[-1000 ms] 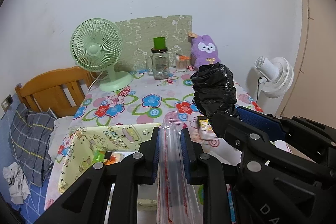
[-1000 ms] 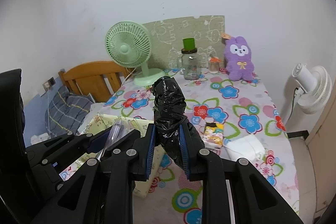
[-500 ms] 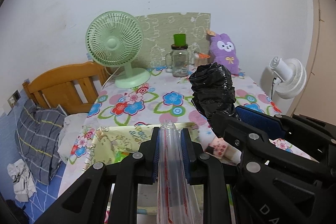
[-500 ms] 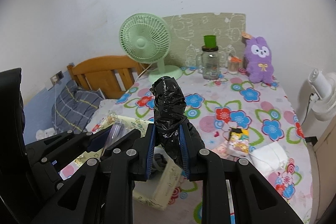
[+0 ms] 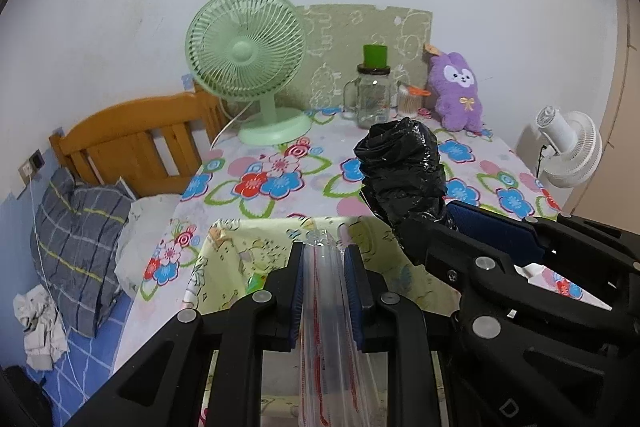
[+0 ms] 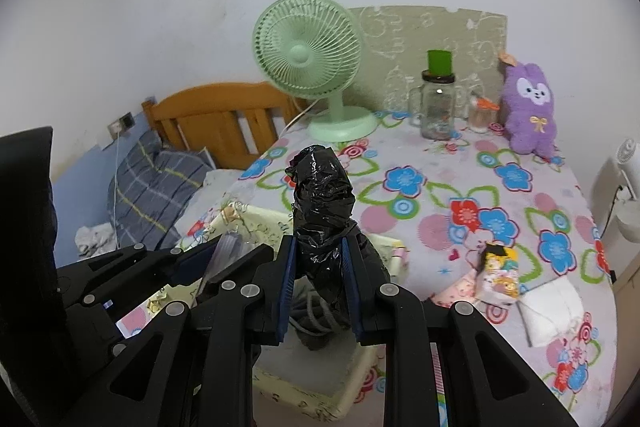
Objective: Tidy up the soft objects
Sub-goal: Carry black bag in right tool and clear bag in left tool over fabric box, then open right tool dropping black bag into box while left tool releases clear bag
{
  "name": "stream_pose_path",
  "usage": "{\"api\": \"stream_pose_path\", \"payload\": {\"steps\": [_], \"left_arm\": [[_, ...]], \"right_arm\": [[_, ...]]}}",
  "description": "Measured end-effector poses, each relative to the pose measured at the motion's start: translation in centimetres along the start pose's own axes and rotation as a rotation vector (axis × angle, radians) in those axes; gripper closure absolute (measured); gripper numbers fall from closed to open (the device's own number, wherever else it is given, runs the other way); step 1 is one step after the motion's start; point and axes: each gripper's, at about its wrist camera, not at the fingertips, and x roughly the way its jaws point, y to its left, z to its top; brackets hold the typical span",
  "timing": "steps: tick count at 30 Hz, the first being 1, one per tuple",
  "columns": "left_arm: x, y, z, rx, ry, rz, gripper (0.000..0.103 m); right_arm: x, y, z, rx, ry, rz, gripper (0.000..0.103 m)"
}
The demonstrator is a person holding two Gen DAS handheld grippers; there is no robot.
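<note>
- Crumpled black plastic bag point(image 5: 402, 171), left wrist view: it stands upright at right of centre, its lower end pinched in the right gripper point(image 5: 448, 223), whose black arms and blue pads enter from the right edge.
- Left gripper point(image 5: 323, 259), same view: the blue-padded jaws are pressed together on a clear plastic zip bag with red lines point(image 5: 326, 327), which runs from the fingertips down to the lower edge.
- Pale yellow fabric storage box with cartoon print point(image 5: 256, 251): it sits open beneath both grippers, on the floral tablecloth point(image 5: 280, 183).
- Background, same view: a mint-green desk fan point(image 5: 250, 67), a clear glass jar with a green cap point(image 5: 373, 95) and a purple plush rabbit point(image 5: 460, 91) stand along the white wall; a white fan point(image 5: 568, 155) is at right; a wooden headboard point(image 5: 132, 143) and a grey checked pillow point(image 5: 80, 239) lie at left.
- Right wrist view: the right gripper point(image 6: 318, 259) is clamped on the crumpled black plastic bag point(image 6: 322, 199), which rises above the fingertips and hangs over the pale yellow fabric storage box point(image 6: 340, 383).
- Left gripper point(image 6: 224, 247), this view: seen at lower left, closed on the clear plastic zip bag point(image 6: 220, 255).
- Tabletop, this view: a small printed tissue packet point(image 6: 500, 279) and a folded white cloth point(image 6: 552, 311) lie to the right of the box on the floral tablecloth point(image 6: 440, 195).
</note>
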Motion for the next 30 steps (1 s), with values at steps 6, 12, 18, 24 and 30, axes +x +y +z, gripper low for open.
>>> {"api": "stream_pose_path", "payload": {"steps": [6,12,18,24,30], "left_arm": [[1.2,1.4,-0.7,-0.017,0.028,0.009,0.085],[2.5,2.6,-1.3,-0.038,0.059,0.023,0.081],[3.8,3.7,-2.2,-0.069,0.097,0.037,0.069],[4.0,3.9,-2.5,-0.079,0.109,0.070,0.042],[3.6,3.9,-2.3,-0.098,0.102,0.066,0.029]], "right_arm": [[1.9,1.0,-0.2,-0.012,0.032,0.024,0.077],[3.4,1.7,-0.5,-0.026,0.066,0.040,0.077],[5.3,2.2,-1.1,-0.031,0.111,0.058,0.077],[6.1,2.4,-1.4,-0.033,0.123,0.049,0.071],[5.8,1.7,-1.2,0.000,0.105,0.037,0.038]]}}
